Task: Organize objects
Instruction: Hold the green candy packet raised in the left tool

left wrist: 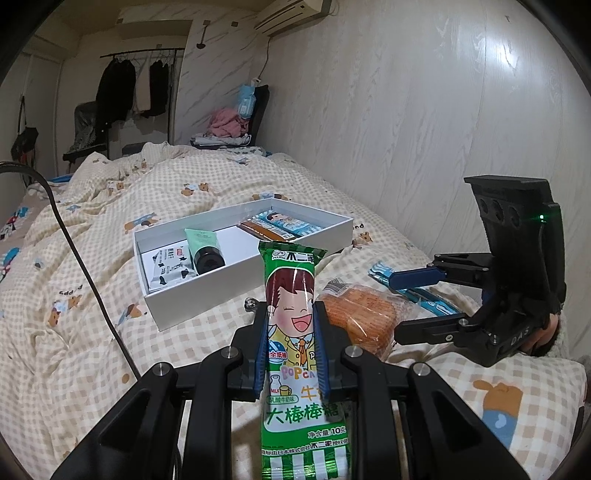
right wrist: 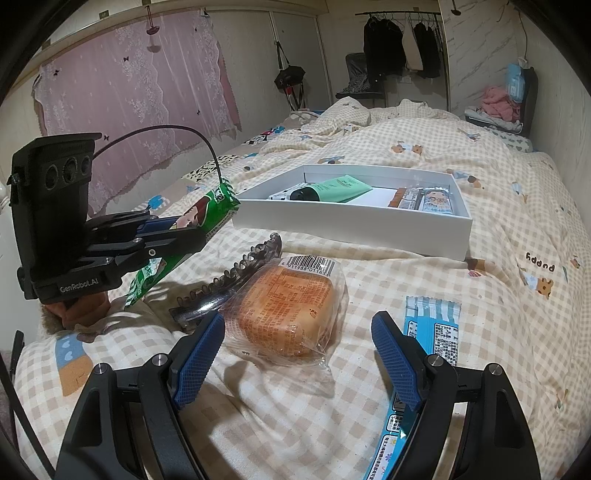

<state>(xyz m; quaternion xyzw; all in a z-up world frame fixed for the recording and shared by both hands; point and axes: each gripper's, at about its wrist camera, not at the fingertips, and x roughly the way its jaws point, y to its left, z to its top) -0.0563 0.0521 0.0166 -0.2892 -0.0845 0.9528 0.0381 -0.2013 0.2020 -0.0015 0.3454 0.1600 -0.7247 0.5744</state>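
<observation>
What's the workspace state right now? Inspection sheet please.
Surface: bed with checked quilt, rumpled.
Job's things: white box open on the quilt, holding a green tube, a black-and-white packet and candy packets; green candy packet in the left gripper; wrapped bread, blue packet and hair clip loose on the quilt.
Clutter: clothes pile at the far end.
Grippers: left gripper shut on the green candy packet; right gripper open above the wrapped bread.
Cables: black cable trailing across the quilt.
Surroundings: clothes rack, pink curtain, wall air conditioner.
</observation>
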